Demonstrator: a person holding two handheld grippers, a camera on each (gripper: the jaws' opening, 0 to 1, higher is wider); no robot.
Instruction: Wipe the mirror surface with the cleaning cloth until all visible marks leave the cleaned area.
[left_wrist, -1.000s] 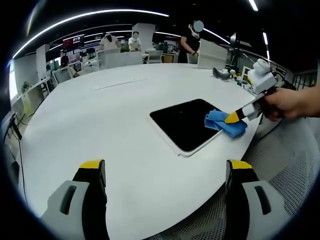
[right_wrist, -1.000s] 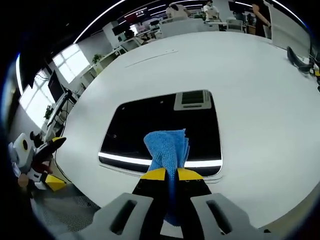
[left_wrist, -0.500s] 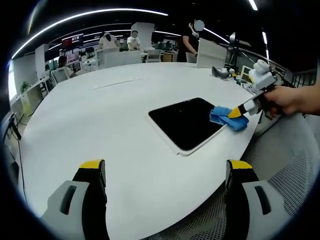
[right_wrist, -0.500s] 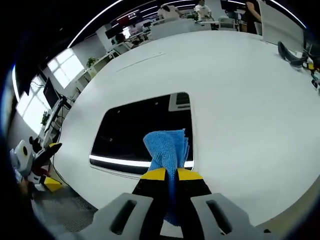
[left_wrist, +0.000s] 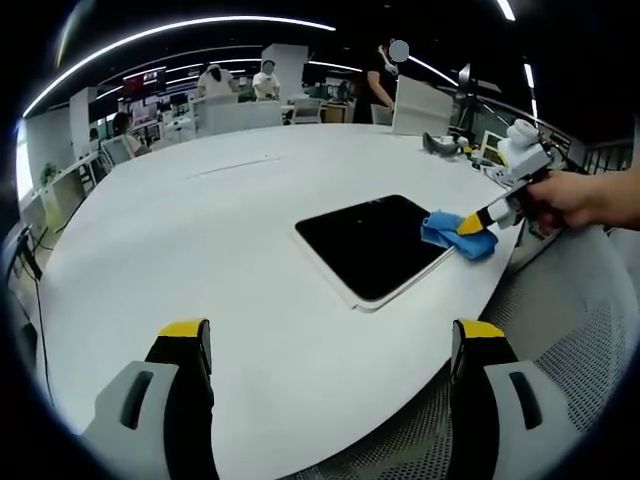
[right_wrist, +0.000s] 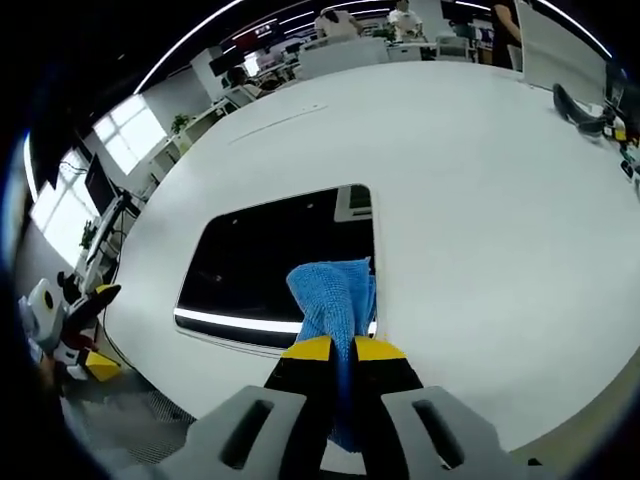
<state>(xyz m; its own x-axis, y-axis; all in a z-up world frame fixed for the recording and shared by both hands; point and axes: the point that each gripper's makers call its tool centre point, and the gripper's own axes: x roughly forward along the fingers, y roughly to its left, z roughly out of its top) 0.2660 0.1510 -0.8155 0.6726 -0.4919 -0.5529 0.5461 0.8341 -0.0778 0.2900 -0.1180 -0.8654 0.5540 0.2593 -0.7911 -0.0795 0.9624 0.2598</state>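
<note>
Blue microfibre, the cleaning cloth (right_wrist: 335, 292), is pinched between the yellow-tipped jaws of your right gripper (right_wrist: 336, 349), which are closed tight on it with a loose fold spilling forward. That fold lies on the near corner of the mirror (right_wrist: 270, 260), overlapping its pale rim, so the cloth is at the edge of the glass and not out over its middle. In the left gripper view the same cloth (left_wrist: 455, 233) sits at the mirror's (left_wrist: 375, 240) right-hand corner, with your hand (left_wrist: 580, 200) behind the right gripper (left_wrist: 470, 224).

Your left gripper (left_wrist: 335, 345) hangs above the bare white counter (left_wrist: 200, 230), jaws spread wide and holding nothing, well apart from the mirror.

Judgement: wiping is under way, at the corner end of a stroke. The dark glass reflects ceiling fixtures; whether marks remain on it cannot be told at this sharpness. Much of the surface lies beyond the cloth, so I judge the job unfinished. Your next move calls for a flat, pressed pass back across the glass toward the far edge, keeping the cloth fold under the jaws and the mirror from sliding on the counter.
</note>
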